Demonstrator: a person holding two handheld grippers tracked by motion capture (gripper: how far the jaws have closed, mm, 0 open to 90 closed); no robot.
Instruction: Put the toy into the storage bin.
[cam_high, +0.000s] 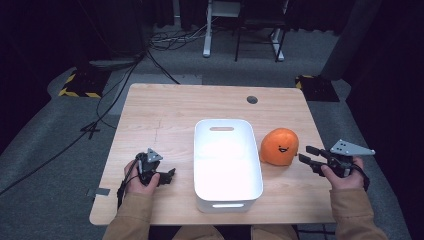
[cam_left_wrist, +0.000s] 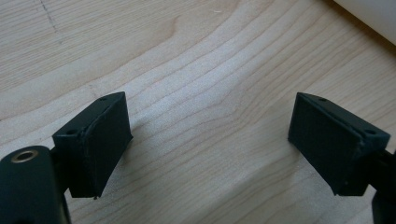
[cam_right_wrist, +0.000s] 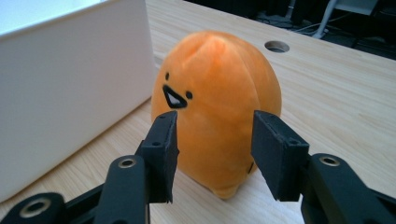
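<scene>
An orange round plush toy with a small black smiling face sits on the wooden table, just right of a white plastic bin. My right gripper is to the right of the toy and points at it. In the right gripper view its jaws stand open a little short of the plush toy, with nothing between the right gripper pads. The bin wall rises at the left there. My left gripper rests left of the bin. It is the left gripper, open over bare wood.
A round cable hole lies in the table's far part, behind the toy. The bin's corner shows at the upper right of the left gripper view. Beyond the table are floor cables and white desk legs.
</scene>
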